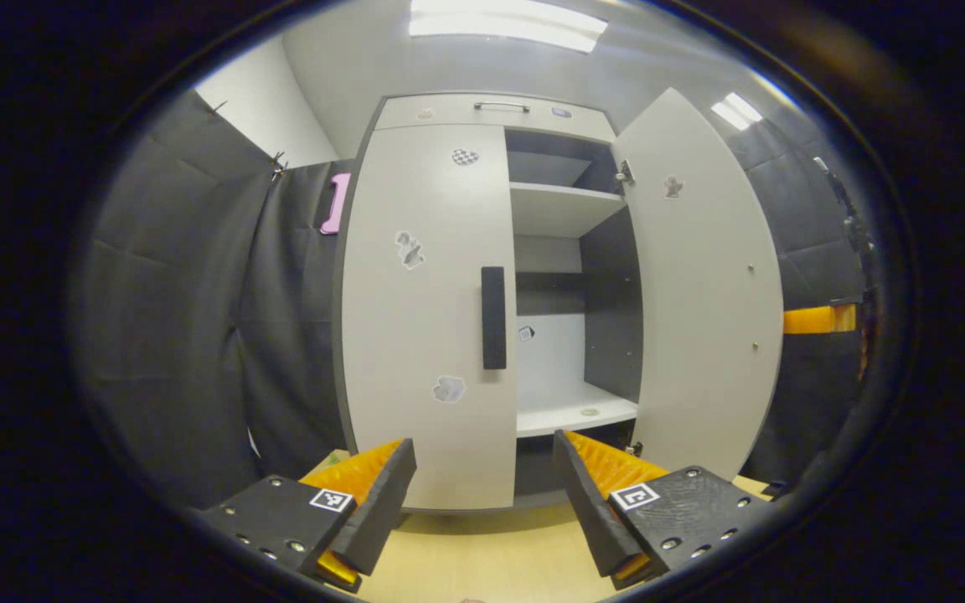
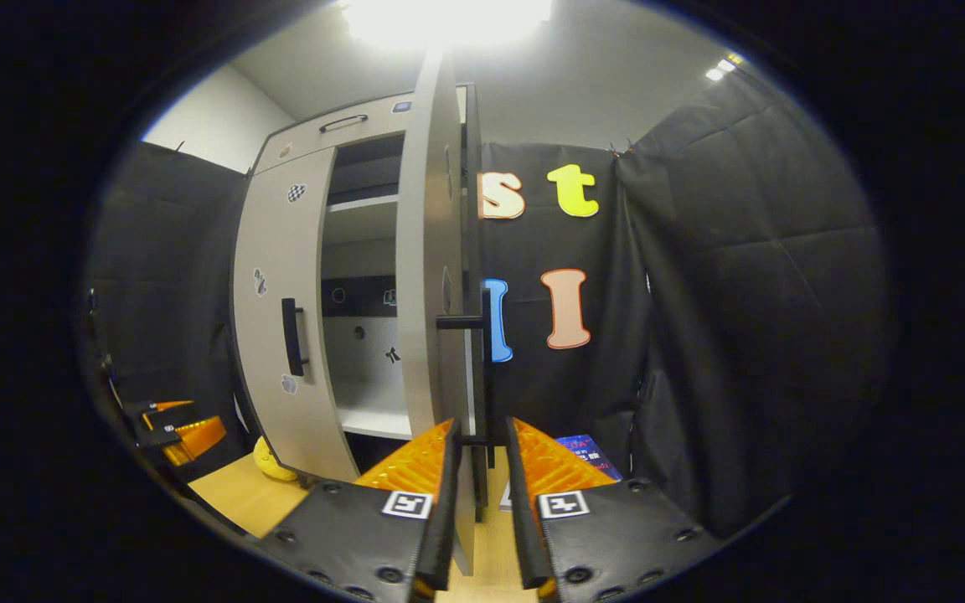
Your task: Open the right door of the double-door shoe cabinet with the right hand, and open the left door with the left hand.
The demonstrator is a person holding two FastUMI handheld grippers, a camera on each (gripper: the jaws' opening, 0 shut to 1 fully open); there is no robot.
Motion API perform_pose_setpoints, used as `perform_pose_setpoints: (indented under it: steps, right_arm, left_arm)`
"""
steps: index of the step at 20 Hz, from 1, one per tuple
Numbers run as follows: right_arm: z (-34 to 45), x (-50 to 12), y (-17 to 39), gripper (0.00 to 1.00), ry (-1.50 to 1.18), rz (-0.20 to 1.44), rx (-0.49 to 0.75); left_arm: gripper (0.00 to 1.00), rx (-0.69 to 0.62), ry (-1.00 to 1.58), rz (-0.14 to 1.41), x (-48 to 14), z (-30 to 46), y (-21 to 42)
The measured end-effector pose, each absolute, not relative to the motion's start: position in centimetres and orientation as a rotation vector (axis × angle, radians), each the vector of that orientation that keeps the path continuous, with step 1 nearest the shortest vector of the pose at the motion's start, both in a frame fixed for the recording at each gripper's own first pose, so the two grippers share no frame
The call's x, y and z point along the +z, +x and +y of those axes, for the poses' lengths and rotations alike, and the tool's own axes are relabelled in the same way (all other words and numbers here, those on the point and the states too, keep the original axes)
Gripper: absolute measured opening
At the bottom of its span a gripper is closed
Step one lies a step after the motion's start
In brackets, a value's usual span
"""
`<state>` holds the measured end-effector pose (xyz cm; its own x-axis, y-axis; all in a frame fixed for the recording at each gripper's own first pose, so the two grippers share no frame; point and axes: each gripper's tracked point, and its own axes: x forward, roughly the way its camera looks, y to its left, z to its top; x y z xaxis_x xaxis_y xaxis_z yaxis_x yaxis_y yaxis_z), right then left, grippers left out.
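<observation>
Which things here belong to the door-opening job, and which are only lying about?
Job: open pale right door; closed pale left door with black bar handle; left gripper; right gripper.
Lying about: yellow rounded object; blue printed packet.

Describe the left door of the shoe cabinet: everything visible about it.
The left door is a tall, flat, light grey panel with a matte, laminate-like look. It is shut, flush with the cabinet front, under the top drawer. A dark vertical bar handle is fixed near its inner edge at about mid height. Several small stickers dot its face, one checkered near the top. The left gripper is open in front of it, apart from it; nothing touches the door. Beside it, the right door stands swung open.
</observation>
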<state>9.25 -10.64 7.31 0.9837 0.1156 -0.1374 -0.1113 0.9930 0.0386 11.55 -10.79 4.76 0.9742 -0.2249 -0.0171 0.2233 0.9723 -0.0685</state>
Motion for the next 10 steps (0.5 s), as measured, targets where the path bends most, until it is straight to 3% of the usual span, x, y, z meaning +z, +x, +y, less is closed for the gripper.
perform_pose_setpoints:
  steps: [3,10]
  right_arm:
    - [-11.5,7.4,8.0,1.00,-0.039,0.105,0.060]
    - [-12.6,4.5,5.2,0.97,-0.039,0.160,-0.011]
  left_arm:
    - [0.95,-0.232,-0.042,0.002,6.4,-11.5,14.3]
    - [0.95,-0.226,-0.062,-0.029,10.0,-12.6,21.5]
